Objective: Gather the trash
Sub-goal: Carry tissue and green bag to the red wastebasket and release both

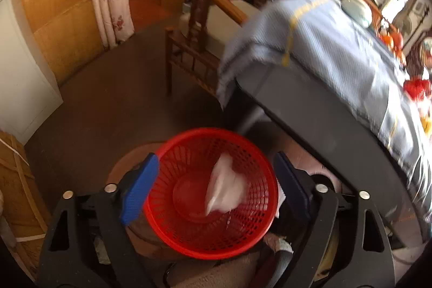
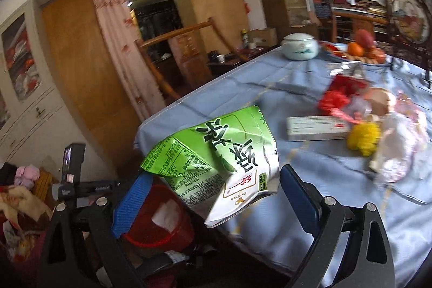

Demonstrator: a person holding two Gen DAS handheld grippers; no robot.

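As the carton (image 2: 216, 161) was seen unpinched between the right gripper's (image 2: 213, 196) spread fingers and the left gripper (image 1: 218, 188) was held open and empty over the basket (image 1: 210, 190), a drop beside the table's (image 2: 270, 88) near edge was judged likely.

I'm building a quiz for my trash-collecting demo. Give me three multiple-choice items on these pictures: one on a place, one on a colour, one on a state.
1. Where is the white wrapper?
A in the basket
B on the table
C on the chair

2. What colour is the basket?
A blue
B red
C yellow

3. How is the left hand-held gripper?
A shut on the wrapper
B shut, nothing held
C open

Answers: 1 A, the wrapper lies against the basket's mesh wall; 2 B, its mesh is red; 3 C, the blue pads stand wide apart on either side of the basket.
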